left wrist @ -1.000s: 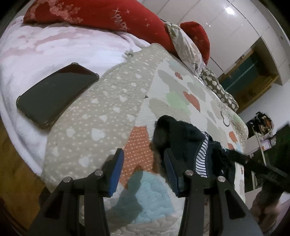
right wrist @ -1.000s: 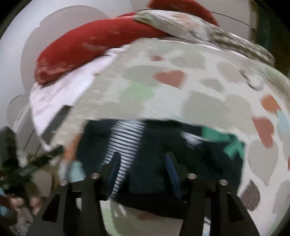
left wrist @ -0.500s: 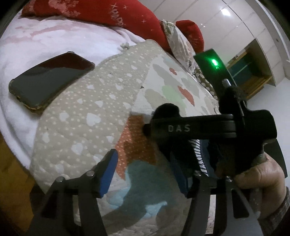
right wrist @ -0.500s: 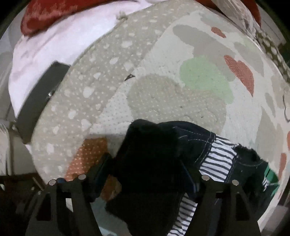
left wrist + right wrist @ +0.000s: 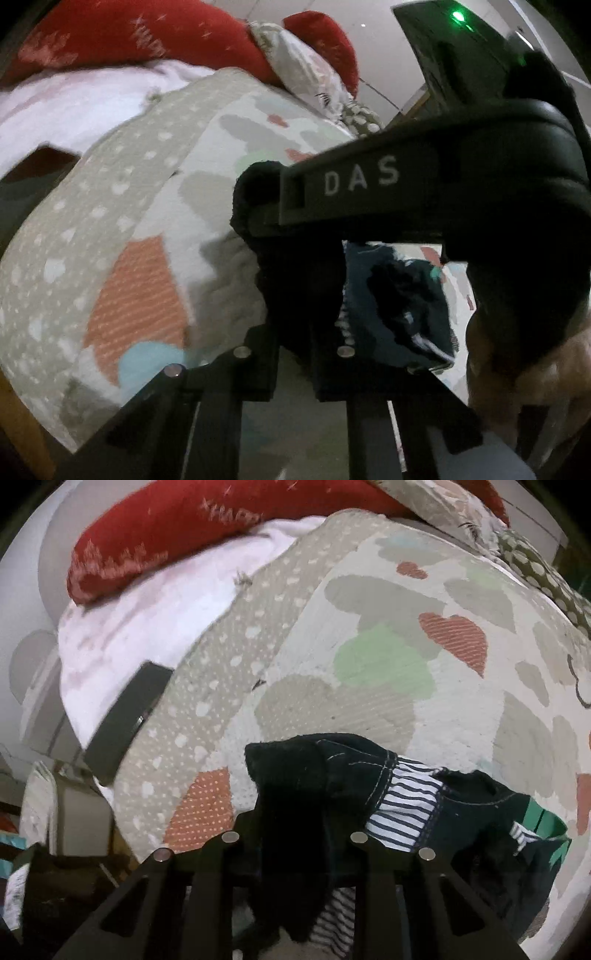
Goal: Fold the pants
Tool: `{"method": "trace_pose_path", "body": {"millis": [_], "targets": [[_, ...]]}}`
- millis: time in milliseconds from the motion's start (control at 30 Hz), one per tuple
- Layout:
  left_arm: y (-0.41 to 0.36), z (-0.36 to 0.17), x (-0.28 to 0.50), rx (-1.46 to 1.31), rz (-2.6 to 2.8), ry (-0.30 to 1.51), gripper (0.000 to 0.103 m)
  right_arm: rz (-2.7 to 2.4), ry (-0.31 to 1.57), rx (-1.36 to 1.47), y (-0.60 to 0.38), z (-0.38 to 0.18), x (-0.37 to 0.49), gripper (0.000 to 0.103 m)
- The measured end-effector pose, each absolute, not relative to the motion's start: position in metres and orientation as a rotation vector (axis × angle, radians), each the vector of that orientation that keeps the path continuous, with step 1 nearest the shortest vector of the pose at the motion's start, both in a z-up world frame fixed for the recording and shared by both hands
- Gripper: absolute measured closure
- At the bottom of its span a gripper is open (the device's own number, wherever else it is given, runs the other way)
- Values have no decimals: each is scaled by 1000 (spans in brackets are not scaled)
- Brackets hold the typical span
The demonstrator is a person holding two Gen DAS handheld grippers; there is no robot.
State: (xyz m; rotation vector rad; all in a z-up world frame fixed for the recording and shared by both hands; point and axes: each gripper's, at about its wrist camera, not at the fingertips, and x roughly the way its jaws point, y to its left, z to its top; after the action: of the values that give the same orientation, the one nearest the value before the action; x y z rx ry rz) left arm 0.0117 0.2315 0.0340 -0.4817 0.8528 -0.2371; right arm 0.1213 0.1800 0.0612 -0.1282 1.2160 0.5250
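Left wrist view: the dark pants [image 5: 399,306], bunched on the heart-patterned quilt [image 5: 122,236], are clamped by the left tool [image 5: 295,332], whose jaws have just been closing. In the right wrist view, the pants [image 5: 295,794] are likewise gripped by the right tool [image 5: 291,834], also just closing.

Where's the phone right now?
The phone lies at the right-wrist view's left, on the pink blanket beside the quilt's dotted border.

Both wrist views look closely down onto pants [image 5: 295,786].

Left gripper [image 5: 295,325] fingers [image 5: 266,354] on pants [image 5: 295,280]
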Motion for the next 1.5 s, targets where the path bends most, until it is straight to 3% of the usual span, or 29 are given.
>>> {"method": "trace_pose_path", "body": {"millis": [400, 700, 767, 833, 1100, 1300, 1367, 1467, 1500], "targets": [[132, 86, 25, -315, -403, 836, 90, 494, 1030, 276, 27, 110, 109, 79], [98, 82, 26, -271, -452, 918, 90, 357, 1054, 577, -101, 42, 102, 79], [104, 84, 29, -268, -416, 920, 89, 395, 1049, 598, -107, 35, 103, 77], [110, 84, 33, -274, -372, 934, 88, 394, 1035, 584, -111, 39, 103, 67], [104, 61, 53, -267, -334, 1009, 87, 415, 812, 537, -115, 95, 72, 66], [95, 31, 71, -215, -227, 1104, 74, 446, 923, 613, -99, 51, 86, 66], [99, 24, 77, -229, -216, 1139, 65, 377, 960, 622, -104, 32, 91, 68], [114, 34, 74, -308, -268, 1114, 64, 360, 957, 657, -116, 27, 89, 67], [118, 38, 73, -326, -279, 1090, 63, 355, 940, 663, -121, 31, 85, 60]]}}
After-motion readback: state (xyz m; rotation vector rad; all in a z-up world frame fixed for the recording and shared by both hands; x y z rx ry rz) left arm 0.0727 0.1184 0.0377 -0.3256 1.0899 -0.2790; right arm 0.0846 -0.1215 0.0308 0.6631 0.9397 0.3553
